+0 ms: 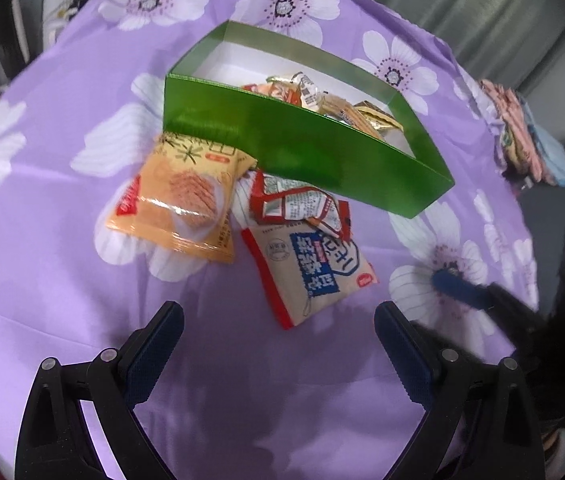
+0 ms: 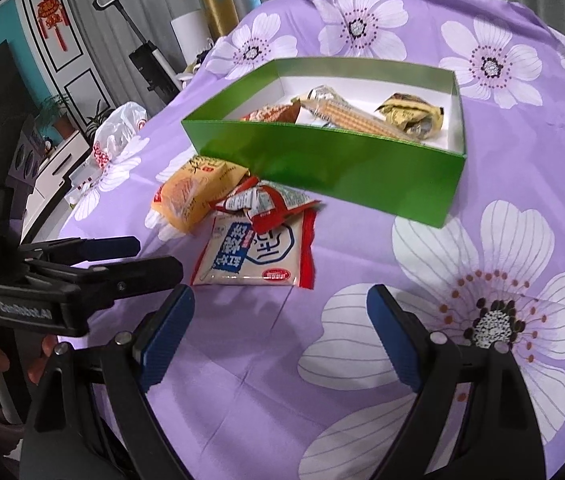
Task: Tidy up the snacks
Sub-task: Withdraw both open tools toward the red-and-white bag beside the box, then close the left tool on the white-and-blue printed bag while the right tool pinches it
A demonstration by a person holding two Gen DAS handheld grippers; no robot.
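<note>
Glossy rectangular green box [image 2: 322, 164], crinkly packets [image 2: 258, 204]

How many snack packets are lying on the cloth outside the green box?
3, all just in front of the green box: an orange packet, a crumpled red-and-white packet overlapping a beige packet with blue print. More could hide beneath them.

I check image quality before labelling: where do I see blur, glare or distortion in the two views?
Left wrist view: fisheye bends the green box into a curve; the right gripper at the edge is smeared by blur; glare on the orange packet. Right wrist view: sharper; straight walls bow near the rim; soft shadows under the open right gripper on the purple cloth.
</note>
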